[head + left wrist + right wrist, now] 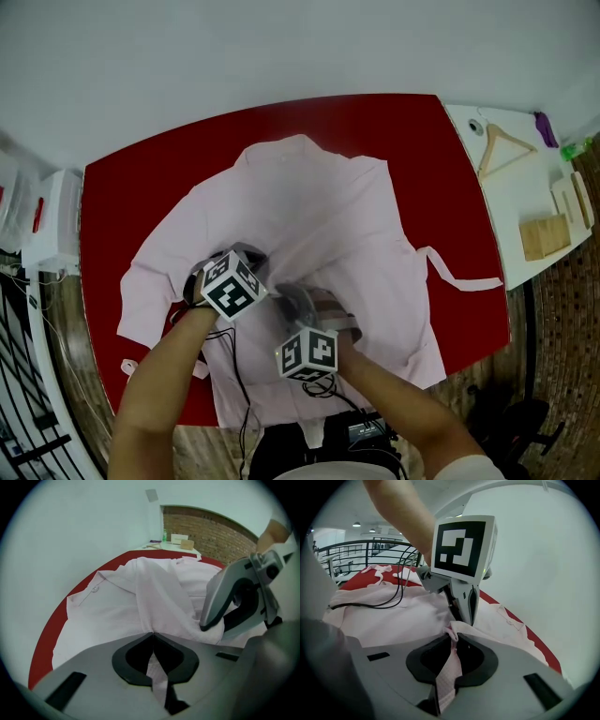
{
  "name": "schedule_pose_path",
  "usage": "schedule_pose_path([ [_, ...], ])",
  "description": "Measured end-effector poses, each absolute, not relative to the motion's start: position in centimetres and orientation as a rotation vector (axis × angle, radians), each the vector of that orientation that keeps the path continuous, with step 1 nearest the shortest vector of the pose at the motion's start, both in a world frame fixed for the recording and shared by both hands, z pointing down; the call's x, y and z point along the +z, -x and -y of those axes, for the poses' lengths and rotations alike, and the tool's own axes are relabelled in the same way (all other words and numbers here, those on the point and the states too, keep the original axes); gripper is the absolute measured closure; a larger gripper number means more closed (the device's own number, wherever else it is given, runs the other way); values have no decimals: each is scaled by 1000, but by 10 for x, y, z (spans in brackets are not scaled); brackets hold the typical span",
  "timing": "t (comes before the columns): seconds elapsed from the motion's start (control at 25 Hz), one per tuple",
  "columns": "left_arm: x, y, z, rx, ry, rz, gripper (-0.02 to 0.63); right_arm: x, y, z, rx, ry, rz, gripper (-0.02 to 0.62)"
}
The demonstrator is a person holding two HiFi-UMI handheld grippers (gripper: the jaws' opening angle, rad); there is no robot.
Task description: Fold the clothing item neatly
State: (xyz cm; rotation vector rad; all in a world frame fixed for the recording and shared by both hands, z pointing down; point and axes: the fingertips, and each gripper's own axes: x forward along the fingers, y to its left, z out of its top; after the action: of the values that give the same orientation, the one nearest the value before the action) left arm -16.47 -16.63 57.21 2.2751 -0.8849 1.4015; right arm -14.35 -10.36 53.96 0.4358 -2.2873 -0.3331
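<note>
Pale pink button-up fabric shirt [319,206]: spread across red-topped table [122,197]. Left gripper [151,635]: jaws closed, pinching a raised shirt fold. Right gripper [453,638]: jaws closed on shirt fabric, just beside the left.

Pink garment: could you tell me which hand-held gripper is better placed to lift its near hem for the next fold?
Right, probably: the right hand-held gripper is shut on cloth slightly closer to the near hem, while the left hand-held gripper pinches the pink garment farther in.
</note>
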Motion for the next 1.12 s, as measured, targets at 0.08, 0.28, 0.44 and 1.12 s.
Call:
schedule_pose_path([
  [0.08, 568, 167, 171, 1319, -2256, 922, 596, 541, 142, 103, -329, -430, 2280, 563],
  [0.28, 548, 191, 190, 1006, -2160, 1068, 598, 548, 137, 99, -289, -403, 2259, 563],
  [0.44, 545, 208, 189, 852, -2071, 1083, 598, 551, 138, 97, -276, -395, 2240, 563],
  [1.12, 566, 231, 185, 844, -1949, 1141, 597, 509, 12, 237, -265, -866, 2152, 563],
])
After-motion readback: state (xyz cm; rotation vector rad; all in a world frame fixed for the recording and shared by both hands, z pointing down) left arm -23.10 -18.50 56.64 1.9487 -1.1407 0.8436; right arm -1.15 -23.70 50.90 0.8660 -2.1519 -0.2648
